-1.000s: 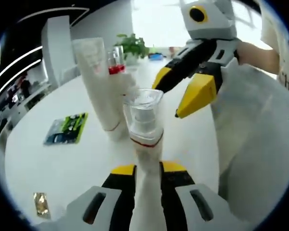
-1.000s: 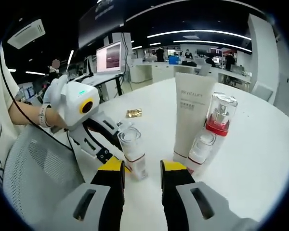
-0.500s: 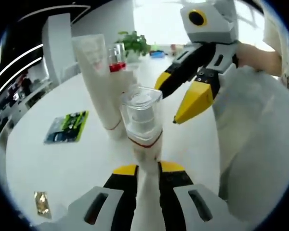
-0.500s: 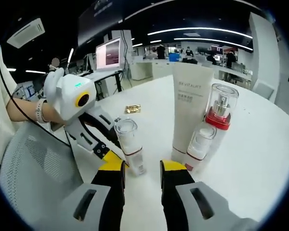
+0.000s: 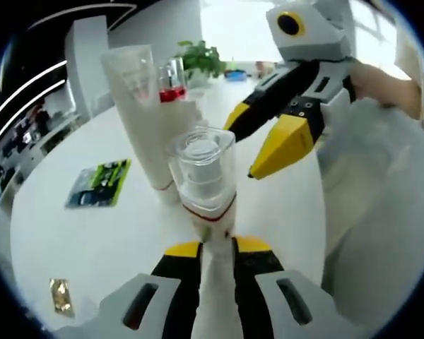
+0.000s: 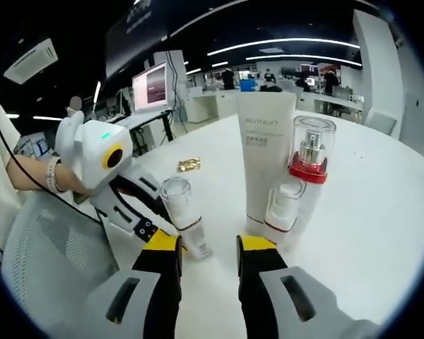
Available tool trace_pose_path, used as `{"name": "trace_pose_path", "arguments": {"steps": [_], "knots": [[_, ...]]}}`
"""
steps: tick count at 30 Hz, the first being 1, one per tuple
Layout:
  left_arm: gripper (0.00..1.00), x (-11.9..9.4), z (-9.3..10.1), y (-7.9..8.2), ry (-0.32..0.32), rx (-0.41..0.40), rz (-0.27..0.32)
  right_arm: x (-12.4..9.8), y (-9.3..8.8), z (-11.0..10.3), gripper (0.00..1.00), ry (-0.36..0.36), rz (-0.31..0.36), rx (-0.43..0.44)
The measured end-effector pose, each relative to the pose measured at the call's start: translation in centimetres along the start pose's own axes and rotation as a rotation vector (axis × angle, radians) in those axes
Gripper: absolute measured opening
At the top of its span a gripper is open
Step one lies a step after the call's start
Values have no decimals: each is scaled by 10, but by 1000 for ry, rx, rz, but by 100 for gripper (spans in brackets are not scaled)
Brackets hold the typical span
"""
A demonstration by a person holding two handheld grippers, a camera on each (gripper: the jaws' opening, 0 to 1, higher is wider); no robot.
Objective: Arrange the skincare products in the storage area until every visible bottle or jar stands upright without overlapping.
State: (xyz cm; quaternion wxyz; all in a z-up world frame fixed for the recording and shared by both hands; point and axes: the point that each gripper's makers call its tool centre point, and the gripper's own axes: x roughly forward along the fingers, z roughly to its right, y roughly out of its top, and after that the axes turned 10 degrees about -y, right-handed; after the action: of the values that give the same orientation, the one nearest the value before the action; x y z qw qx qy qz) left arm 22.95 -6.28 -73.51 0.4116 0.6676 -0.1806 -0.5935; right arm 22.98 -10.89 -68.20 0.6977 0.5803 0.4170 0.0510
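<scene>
While the clear-capped pump bottle [image 5: 203,185] is pinched low on its body by the left claw [image 5: 215,248], upright above the tabletop [image 5: 92,233] beside the tube [image 5: 143,120], toppling is risked if it is released tilted; the right claw [image 6: 207,244] is spread, empty.

We saw a smooth, matt white table [image 6: 381,212]. The tube [image 6: 265,162] looked like matt white plastic. The pump bottle [image 5: 203,185] had a clear glossy plastic cap, as did the red-collared bottle [image 6: 307,159]. A gold wrapper [image 6: 189,165] looked shiny like foil.
</scene>
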Motion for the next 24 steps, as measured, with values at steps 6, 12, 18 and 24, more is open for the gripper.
{"name": "trace_pose_path", "arguments": {"steps": [6,12,18,24], "knots": [[12,0,-1,1,1,17,-20,2,5,7,36,-18,16,24],[11,3,-5,7,14,30,-21,1,-1,18,42,-85,-18,-36],[10,10,-9,12,21,31,-21,0,-4,23,52,-111,-29,-34],[10,15,-8,17,24,33,-20,-3,-2,36,65,-178,-17,-21]]}}
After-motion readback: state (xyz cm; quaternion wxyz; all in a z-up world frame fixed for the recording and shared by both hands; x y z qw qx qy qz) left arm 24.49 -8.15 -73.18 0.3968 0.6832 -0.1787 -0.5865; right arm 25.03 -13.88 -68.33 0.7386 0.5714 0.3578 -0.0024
